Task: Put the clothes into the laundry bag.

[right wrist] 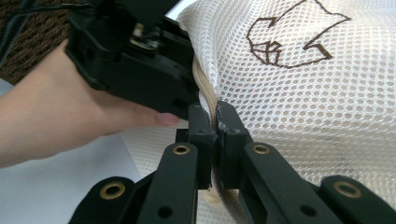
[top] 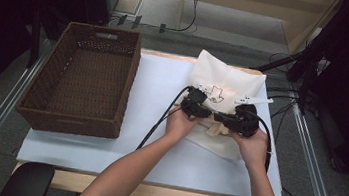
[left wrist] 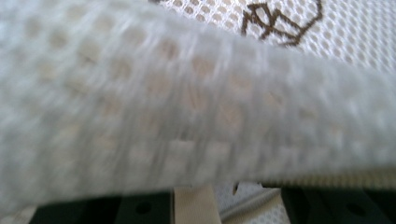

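On the pale blue-white mat (top: 121, 147) covering the wooden table, a cream-white mesh laundry bag (top: 225, 81) lies at the right half, its fabric a fine honeycomb net printed with a dark brown angular line drawing (right wrist: 289, 39). Along its near edge runs a beige zip tape (right wrist: 208, 91), smooth and ribbed against the holed net. Both grippers meet at that edge, close together. The right gripper (right wrist: 215, 122), black with brass-ringed pivots, has its two jaws pressed together on the beige zip tape, with the tape passing down between the pads. The left gripper (top: 195, 105) sits just beside it, held in the person's left hand (top: 179, 124); in its own view a blurred fold of mesh lies right across the lens, a strip of beige tape shows low between black parts, and I cannot tell how its jaws stand. At the left of the mat stands a dark brown, rectangular woven wicker basket (top: 45, 112) with cut-out handles; its tight-woven floor is bare, and it sits well apart from the bag. Black cables (top: 156, 123) trail from the grippers toward the person.
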